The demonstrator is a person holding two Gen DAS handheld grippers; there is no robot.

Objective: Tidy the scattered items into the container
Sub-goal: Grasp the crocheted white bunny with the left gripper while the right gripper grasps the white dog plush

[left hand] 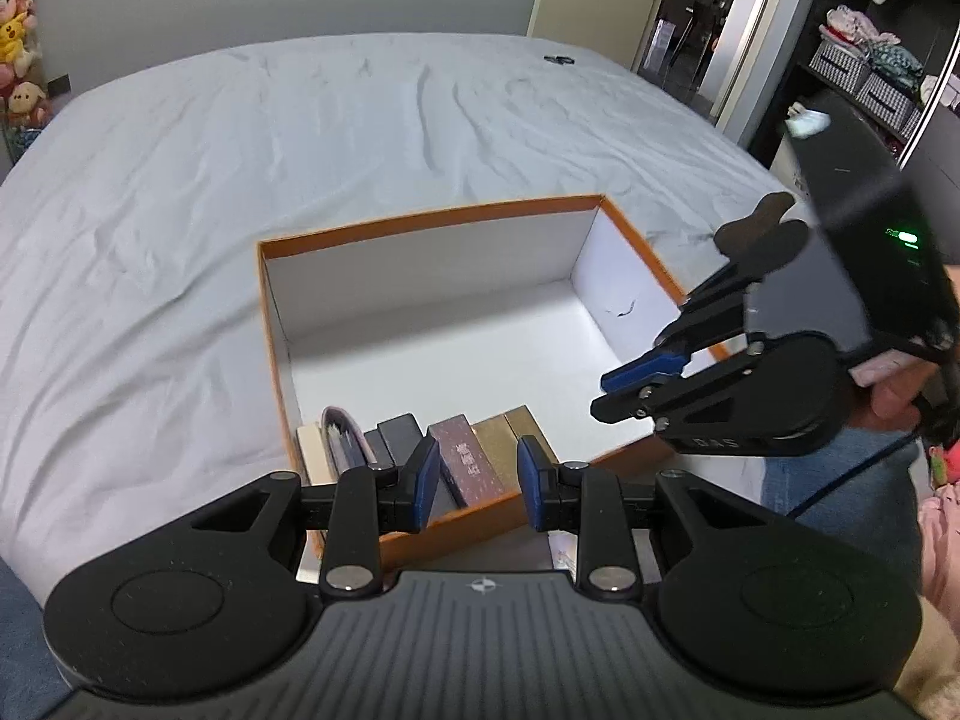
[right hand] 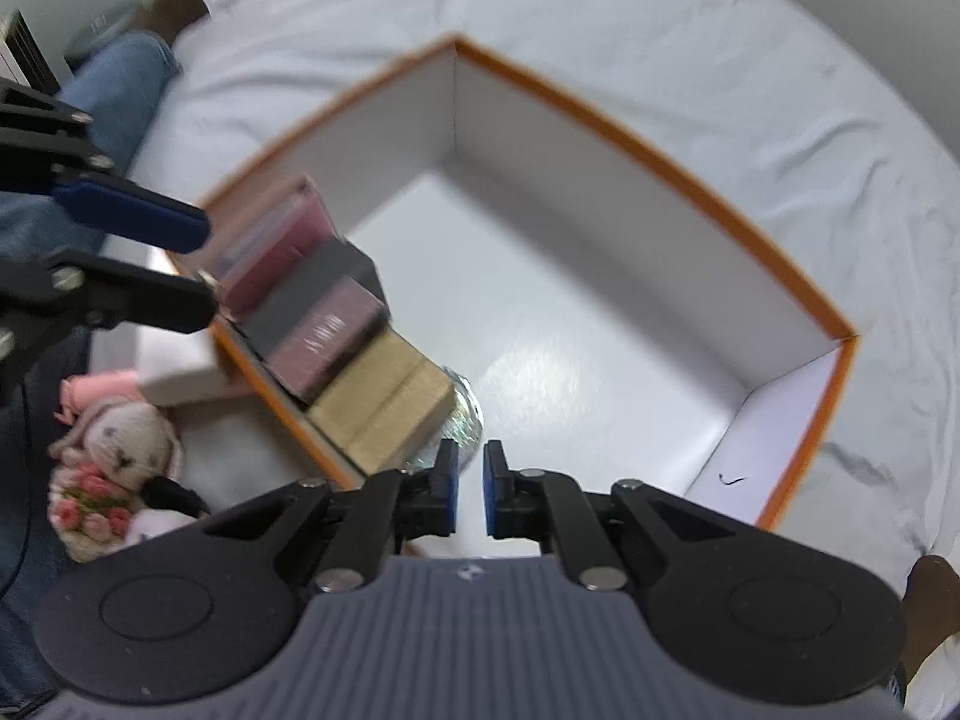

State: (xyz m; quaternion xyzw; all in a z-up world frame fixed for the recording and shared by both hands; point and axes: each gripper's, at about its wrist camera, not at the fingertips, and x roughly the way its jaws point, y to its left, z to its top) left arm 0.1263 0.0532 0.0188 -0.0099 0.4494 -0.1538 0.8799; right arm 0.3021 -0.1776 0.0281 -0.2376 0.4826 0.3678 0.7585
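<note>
An orange box (left hand: 432, 213) with white inside walls sits on the bed. Along its near wall several items stand packed: a pink pouch (left hand: 342, 438), a dark grey box (left hand: 399, 429), a maroon box (left hand: 462, 438) and gold boxes (left hand: 510, 420). My left gripper (left hand: 478, 456) hovers open above that row, nothing between its pads. My right gripper (right hand: 470, 453) hangs over the box (right hand: 660, 138) floor with a narrow gap and nothing in it. A shiny silver item (right hand: 468, 414) lies just beyond it, beside the gold boxes (right hand: 384, 402). The right gripper (left hand: 603, 393) also shows over the box's right wall.
A plush rabbit (right hand: 120, 438) with pink flowers lies outside the box near the person's jeans-clad leg (right hand: 120, 90). Wrinkled grey sheet (left hand: 240, 150) surrounds the box. A small dark object (left hand: 558, 60) lies at the bed's far edge. Shelves with baskets (left hand: 870, 78) stand to the right.
</note>
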